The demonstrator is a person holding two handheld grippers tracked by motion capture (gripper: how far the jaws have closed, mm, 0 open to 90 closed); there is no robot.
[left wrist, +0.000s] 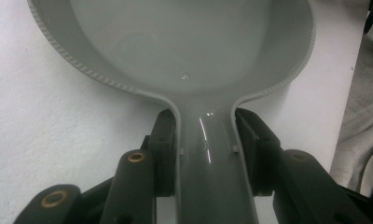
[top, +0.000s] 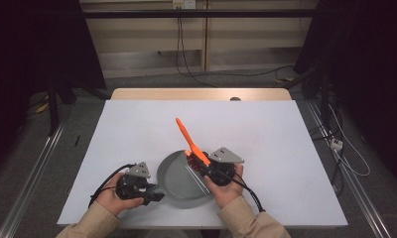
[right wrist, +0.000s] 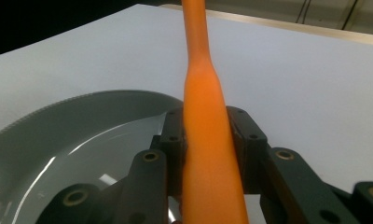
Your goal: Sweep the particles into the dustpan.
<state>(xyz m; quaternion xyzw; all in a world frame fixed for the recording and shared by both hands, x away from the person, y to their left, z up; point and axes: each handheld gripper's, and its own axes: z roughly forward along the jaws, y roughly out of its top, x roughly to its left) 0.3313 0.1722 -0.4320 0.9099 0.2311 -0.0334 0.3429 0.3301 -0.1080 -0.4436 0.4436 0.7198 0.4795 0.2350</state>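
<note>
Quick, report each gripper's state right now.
Left gripper: closed on the handle of the grey plastic pan.
Right gripper: closed on the orange plastic utensil handle.

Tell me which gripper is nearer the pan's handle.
Left. The left gripper is shut on the grey pan's handle. The right gripper is across the pan by its far rim, holding the orange utensil.

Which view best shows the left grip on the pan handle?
The left gripper view: both jaws press the pan handle. The high view shows the left gripper small. The right gripper view gives the pan rim.
</note>
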